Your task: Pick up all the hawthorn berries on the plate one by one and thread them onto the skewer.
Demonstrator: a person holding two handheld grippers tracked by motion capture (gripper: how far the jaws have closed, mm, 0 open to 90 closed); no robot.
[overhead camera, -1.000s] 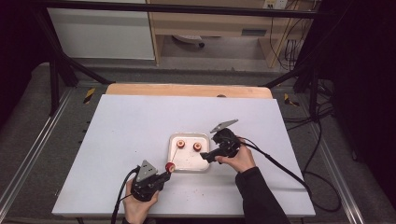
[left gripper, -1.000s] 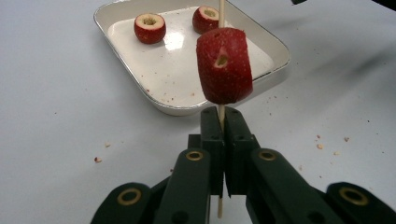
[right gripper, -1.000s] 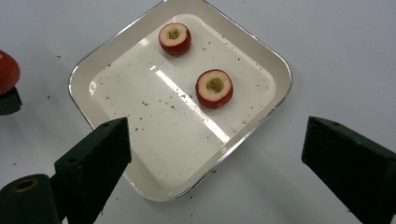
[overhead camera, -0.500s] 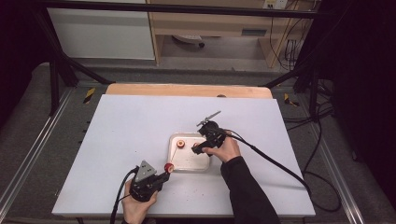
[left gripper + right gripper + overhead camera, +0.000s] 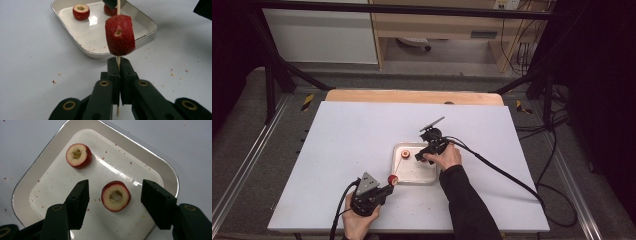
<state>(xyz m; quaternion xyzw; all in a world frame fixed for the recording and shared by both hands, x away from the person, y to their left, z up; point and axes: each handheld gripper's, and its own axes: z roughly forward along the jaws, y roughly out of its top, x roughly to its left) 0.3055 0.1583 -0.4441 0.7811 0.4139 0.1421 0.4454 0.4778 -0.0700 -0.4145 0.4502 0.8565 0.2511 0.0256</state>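
Observation:
My left gripper (image 5: 119, 67) is shut on a thin wooden skewer (image 5: 118, 60) that stands upright, with a red cored fruit piece (image 5: 120, 35) threaded on it just above the jaws. In the high view it (image 5: 385, 187) sits at the table's near edge, left of the metal tray (image 5: 414, 176). My right gripper (image 5: 115, 195) hangs over the tray (image 5: 150, 160). Its jaws have just been closing and stand on either side of a red fruit ring (image 5: 115, 195), with gaps left at both pads. A second ring (image 5: 78, 155) lies farther back in the tray.
The tray (image 5: 65, 25) rests on a white tabletop (image 5: 352, 145) sprinkled with red crumbs. A wooden strip (image 5: 412, 96) runs along the table's far edge. Black cables (image 5: 507, 175) trail from both grippers toward the near and right sides.
My right gripper has moved left over the tray and lower, and its jaws have narrowed around the fruit ring. The left gripper with its skewer has kept still.

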